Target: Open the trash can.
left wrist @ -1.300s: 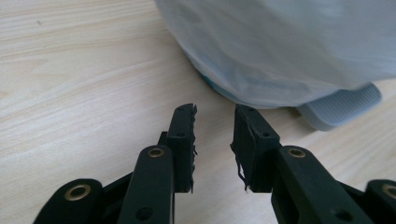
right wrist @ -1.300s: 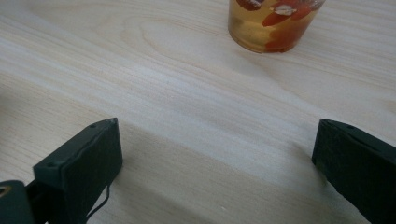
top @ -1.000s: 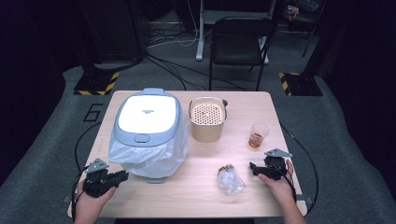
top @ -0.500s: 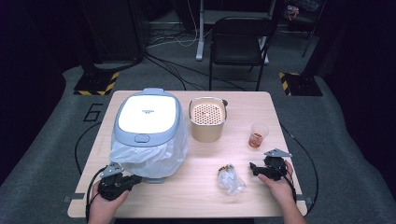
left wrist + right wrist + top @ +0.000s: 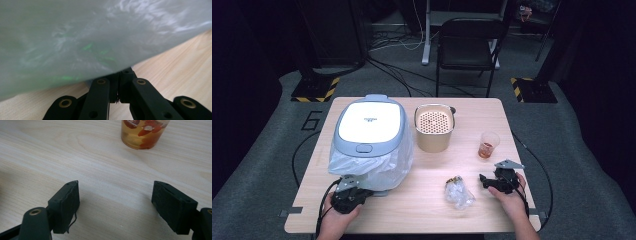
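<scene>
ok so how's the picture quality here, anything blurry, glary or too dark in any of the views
High view: the wooden table is evenly lit, the room behind is dark, and the white lid of the cooker is nearly blown out. Left gripper view: the plastic bag is close and out of focus, with faint green reflections; the left gripper is sharper. Right gripper view: crisp wood grain, soft shadows under the right gripper, cup cropped at the top.

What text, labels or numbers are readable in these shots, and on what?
"6": large digit marked on the grey floor left of the table.
Small dark print on the white lid of the cooker: too small and blurred to read.
Nothing readable on the cup, the beige pot or the plastic bag.
</scene>
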Demonstrator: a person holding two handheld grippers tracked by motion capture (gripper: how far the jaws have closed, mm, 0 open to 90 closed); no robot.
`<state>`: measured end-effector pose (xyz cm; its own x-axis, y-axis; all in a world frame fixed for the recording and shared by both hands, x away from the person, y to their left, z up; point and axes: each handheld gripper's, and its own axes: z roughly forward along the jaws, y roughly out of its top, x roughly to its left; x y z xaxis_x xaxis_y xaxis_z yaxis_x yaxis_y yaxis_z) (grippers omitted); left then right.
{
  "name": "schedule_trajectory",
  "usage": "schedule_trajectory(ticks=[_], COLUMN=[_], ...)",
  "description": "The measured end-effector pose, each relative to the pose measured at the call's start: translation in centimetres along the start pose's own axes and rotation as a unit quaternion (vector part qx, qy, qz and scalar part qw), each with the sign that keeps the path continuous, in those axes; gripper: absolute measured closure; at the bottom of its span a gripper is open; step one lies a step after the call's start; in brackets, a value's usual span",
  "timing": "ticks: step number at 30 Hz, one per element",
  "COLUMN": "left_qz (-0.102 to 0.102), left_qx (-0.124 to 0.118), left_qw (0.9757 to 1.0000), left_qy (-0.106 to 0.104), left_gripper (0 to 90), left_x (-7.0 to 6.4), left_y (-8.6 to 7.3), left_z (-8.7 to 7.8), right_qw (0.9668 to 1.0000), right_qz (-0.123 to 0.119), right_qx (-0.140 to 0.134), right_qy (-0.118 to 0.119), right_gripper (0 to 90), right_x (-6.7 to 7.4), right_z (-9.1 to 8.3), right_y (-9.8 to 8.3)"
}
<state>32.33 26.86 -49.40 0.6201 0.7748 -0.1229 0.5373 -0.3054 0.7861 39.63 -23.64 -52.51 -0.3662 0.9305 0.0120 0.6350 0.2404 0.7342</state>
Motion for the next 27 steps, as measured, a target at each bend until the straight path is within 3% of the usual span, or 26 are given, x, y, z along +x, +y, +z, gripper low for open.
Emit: schedule_trajectory(ticks=[2, 3, 6, 11, 18, 20, 23, 27], left_qz=[-0.009, -0.026, -0.035, -0.025, -0.028, -0.029, -0.012, -0.020], left_qx=[0.002, 0.000, -0.002, 0.006, 0.003, 0.004, -0.002, -0.003], left_qw=[0.9999, 0.9996, 0.9994, 0.9997, 0.9996, 0.9995, 0.9998, 0.9997], left_qy=[-0.008, -0.006, 0.000, -0.001, -0.007, -0.007, 0.014, 0.013], left_gripper=[88.1, 88.1, 88.1, 87.9, 88.6, 88.8, 89.1, 89.2], left_x=[0.0, -0.3, -0.2, 0.1, 0.2, 0.2, -0.3, -0.3], left_y=[-0.1, -0.2, -0.4, -0.5, -0.8, -0.8, -0.9, -1.0], left_z=[0.3, 0.4, 0.6, 1.0, 1.2, 1.2, 1.3, 1.4], right_qw=[1.0000, 1.0000, 1.0000, 0.9999, 0.9996, 0.9998, 0.9998, 0.9997], right_qz=[-0.004, -0.007, -0.008, -0.010, -0.022, -0.015, -0.014, -0.012], right_qx=[0.001, 0.001, 0.001, 0.003, 0.009, 0.008, 0.009, 0.011], right_qy=[0.000, 0.000, 0.003, 0.005, 0.012, 0.013, 0.014, 0.016], right_gripper=[22.0, 22.1, 22.1, 22.3, 23.4, 23.9, 24.4, 24.7], right_x=[0.0, 0.0, 0.0, 0.2, 0.4, 0.6, 0.6, 0.6], right_z=[0.0, 0.0, 0.0, 0.0, -0.1, -0.1, -0.1, -0.3], right_y=[0.0, 0.0, 0.0, 0.0, 0.2, 0.2, 0.2, 0.2])
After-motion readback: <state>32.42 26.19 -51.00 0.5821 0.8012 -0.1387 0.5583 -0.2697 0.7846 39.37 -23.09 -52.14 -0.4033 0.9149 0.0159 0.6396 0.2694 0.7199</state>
